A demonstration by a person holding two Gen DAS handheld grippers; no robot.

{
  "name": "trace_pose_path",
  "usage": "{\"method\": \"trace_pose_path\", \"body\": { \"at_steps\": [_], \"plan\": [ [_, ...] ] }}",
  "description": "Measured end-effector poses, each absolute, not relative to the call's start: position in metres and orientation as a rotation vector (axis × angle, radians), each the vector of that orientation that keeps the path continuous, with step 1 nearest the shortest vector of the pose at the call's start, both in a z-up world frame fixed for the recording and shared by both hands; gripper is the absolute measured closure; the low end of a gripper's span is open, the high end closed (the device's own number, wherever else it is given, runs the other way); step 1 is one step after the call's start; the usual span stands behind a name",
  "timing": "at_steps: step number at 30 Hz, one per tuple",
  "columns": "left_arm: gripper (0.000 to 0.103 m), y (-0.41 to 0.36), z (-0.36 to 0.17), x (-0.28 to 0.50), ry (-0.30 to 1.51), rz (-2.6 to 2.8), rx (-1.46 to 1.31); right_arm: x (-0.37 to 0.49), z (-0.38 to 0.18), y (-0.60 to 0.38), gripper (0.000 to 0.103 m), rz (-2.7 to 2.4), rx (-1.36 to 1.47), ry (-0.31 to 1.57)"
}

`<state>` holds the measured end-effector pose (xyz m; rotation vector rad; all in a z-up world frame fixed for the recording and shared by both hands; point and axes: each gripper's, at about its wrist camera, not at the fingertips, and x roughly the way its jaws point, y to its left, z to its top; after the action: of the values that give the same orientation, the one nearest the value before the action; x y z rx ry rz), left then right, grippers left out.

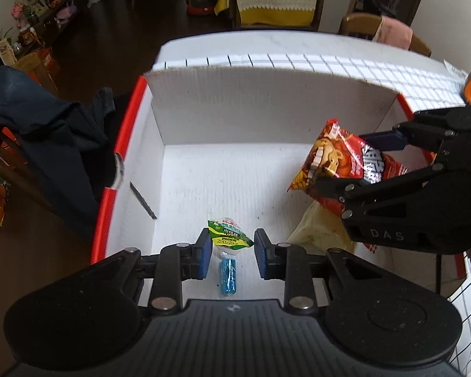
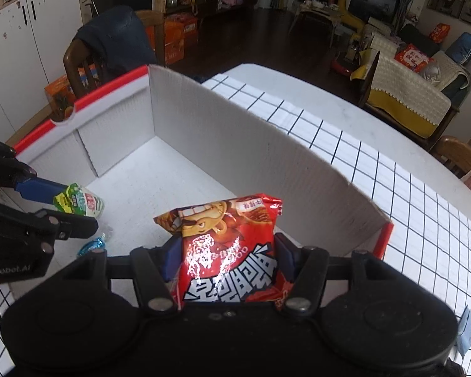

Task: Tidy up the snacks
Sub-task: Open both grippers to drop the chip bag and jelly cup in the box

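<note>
Your right tool (image 2: 226, 262) is clamped on the red snack bag (image 2: 232, 251), carried above the white cardboard box (image 2: 267, 144). Your left tool (image 1: 232, 253) pinches the green-labelled snack packet (image 1: 230, 235); whether the pads actually press it, can't tell from either view, though it looks carried in the right wrist view. A blue-wrapped candy (image 1: 228, 273) and a pale yellow bag (image 1: 320, 232) already lie on the box floor. Step: dropping snacks into the box on the checked surface (image 2: 408, 194). Next: lower both, part the fingers, release onto bare floor clear of the candy.
</note>
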<state>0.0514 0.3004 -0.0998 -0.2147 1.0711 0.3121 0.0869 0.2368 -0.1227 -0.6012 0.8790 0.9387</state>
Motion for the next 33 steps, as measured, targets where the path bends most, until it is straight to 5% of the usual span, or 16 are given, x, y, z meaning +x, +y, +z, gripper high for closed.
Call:
{"method": "trace_pose_path", "body": {
  "at_steps": [15,21,33],
  "plan": [
    [0.074,0.299,-0.121,0.056,1.159,0.333,-0.212,0.084,-0.128,0.234,0.040,0.950,-0.597,0.900],
    [0.052,0.302,-0.112,0.048,1.116,0.347,-0.244,0.078,-0.118,0.225,0.037,0.970,-0.564,0.894],
    [0.042,0.283,-0.068,0.030,0.979,0.341,-0.238,0.061,-0.068,0.184,0.020,1.021,-0.426,0.830]
  ]
}}
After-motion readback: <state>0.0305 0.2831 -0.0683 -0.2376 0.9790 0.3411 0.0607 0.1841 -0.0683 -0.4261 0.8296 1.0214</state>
